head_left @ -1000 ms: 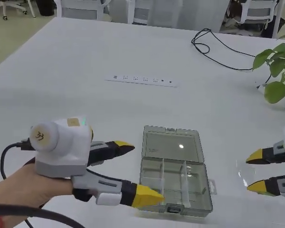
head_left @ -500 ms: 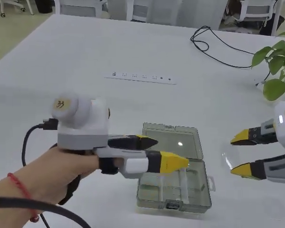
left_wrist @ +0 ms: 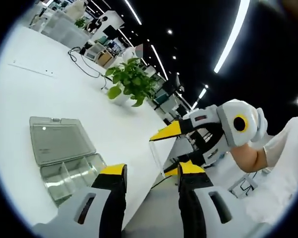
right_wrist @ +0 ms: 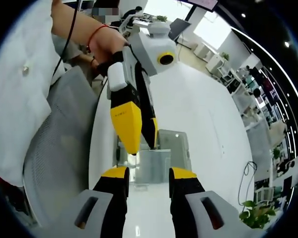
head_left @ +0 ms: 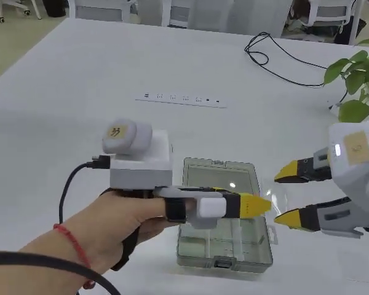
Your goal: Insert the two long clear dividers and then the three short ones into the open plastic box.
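Note:
The open clear plastic box point(head_left: 190, 246) lies on the white table, its lid point(head_left: 221, 175) folded back and clear dividers standing in its base. The box also appears in the left gripper view point(left_wrist: 64, 148) and the right gripper view point(right_wrist: 171, 144). My right gripper point(head_left: 286, 195) hovers just right of the box, shut on a small clear divider point(head_left: 275, 198) held between its yellow tips. That divider point(left_wrist: 156, 156) faces my left gripper point(left_wrist: 150, 168). My left gripper point(head_left: 255, 201) hangs above the box, open and holding nothing, its tips close to the divider point(right_wrist: 151, 166).
A white power strip point(head_left: 181, 98) lies farther back on the table. A black cable point(head_left: 283, 58) loops at the back right, beside a green plant point(head_left: 357, 80). Office chairs stand beyond the far edge.
My left gripper has swung right and rolled over, from the box's left side to above it. My right gripper has lifted and come left with the clear divider.

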A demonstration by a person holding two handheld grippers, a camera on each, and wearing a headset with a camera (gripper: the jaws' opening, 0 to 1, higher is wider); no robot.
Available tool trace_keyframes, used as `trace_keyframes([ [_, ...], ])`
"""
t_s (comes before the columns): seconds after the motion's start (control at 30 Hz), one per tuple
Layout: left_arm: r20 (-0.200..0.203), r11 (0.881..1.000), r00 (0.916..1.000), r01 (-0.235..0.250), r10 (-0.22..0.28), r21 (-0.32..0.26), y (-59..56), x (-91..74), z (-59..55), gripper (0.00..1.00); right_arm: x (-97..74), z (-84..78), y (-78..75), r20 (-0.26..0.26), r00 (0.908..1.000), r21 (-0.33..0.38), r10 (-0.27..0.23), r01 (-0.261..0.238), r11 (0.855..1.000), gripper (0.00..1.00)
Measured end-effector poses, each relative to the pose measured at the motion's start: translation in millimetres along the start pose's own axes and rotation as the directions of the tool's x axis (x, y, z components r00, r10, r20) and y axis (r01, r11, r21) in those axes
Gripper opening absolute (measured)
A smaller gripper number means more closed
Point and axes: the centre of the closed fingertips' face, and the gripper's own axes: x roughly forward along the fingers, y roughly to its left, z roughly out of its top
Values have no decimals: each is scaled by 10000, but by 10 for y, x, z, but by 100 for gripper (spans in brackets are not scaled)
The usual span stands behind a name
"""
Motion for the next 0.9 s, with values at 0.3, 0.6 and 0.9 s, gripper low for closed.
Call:
trace_keyframes([
  [0.3, -185, 9984, 9997, 133, -143, -554, 4, 70, -75, 19, 0, 99, 23, 103, 9999, -1, -33, 33, 10000, 33],
  [0.6, -208, 9972, 9992, 328, -343, -672, -50, 94, -84, 7, 3, 89, 38, -10, 10000, -93, 23, -23, 10000, 33],
  [0.9, -245, 9953, 9986, 438, -461, -861, -69, 111, -103, 0, 10, 82, 43, -101, 9999, -216, 48, -50, 9998, 33],
])
